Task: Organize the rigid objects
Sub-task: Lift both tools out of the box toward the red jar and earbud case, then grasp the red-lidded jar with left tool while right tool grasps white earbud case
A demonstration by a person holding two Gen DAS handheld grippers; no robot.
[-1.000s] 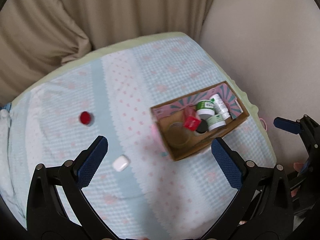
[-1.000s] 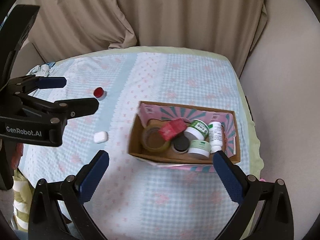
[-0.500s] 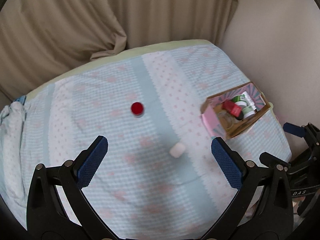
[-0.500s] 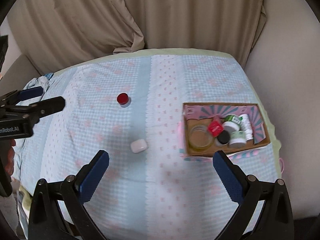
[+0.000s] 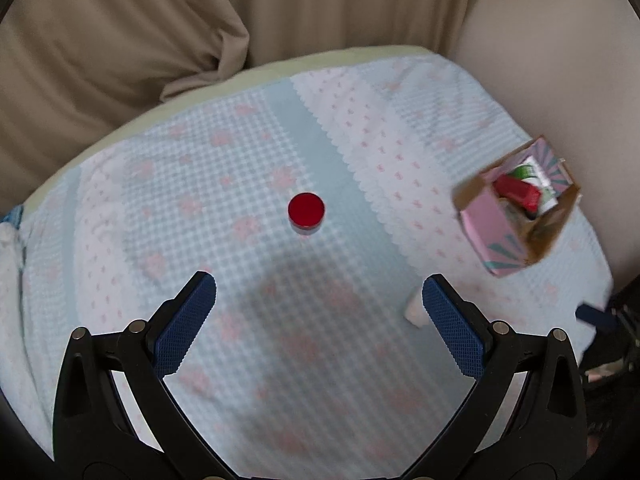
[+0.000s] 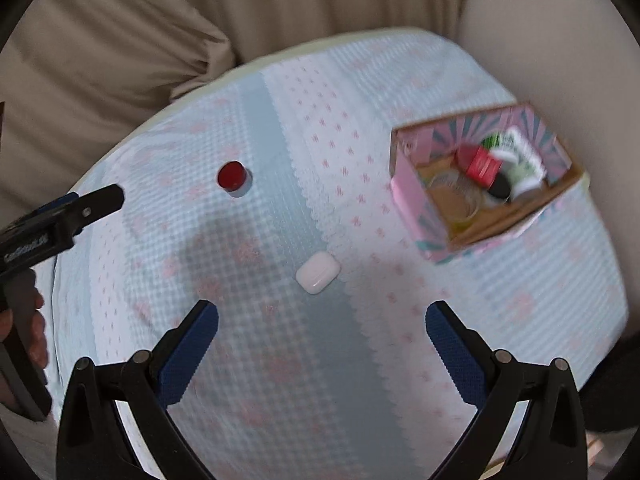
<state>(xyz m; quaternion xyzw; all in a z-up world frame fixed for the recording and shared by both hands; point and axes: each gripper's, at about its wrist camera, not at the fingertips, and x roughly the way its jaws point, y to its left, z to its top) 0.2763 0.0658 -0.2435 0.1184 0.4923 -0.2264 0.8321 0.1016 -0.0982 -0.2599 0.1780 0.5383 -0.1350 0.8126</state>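
A small jar with a red lid [image 5: 306,210] stands on the blue-and-pink cloth, ahead of my open, empty left gripper [image 5: 318,304]; it also shows in the right wrist view [image 6: 232,176]. A white rounded case [image 6: 318,272] lies just ahead of my open, empty right gripper [image 6: 322,332]; in the left wrist view the case [image 5: 414,310] is partly hidden behind my right finger. A pink cardboard box [image 6: 412,200] at the right holds a tape roll, a red item and several jars; it also shows in the left wrist view [image 5: 486,230].
Beige curtains [image 5: 160,32] hang behind the cloth-covered table [image 5: 200,168]. A pale wall [image 6: 560,40] lies close to the right of the box. The left gripper and the hand that holds it show at the left edge of the right wrist view [image 6: 60,216].
Both grippers have swung left, away from the box. The red-lidded jar now sits centred ahead of the left gripper, the white case ahead of the right. Both stay open.
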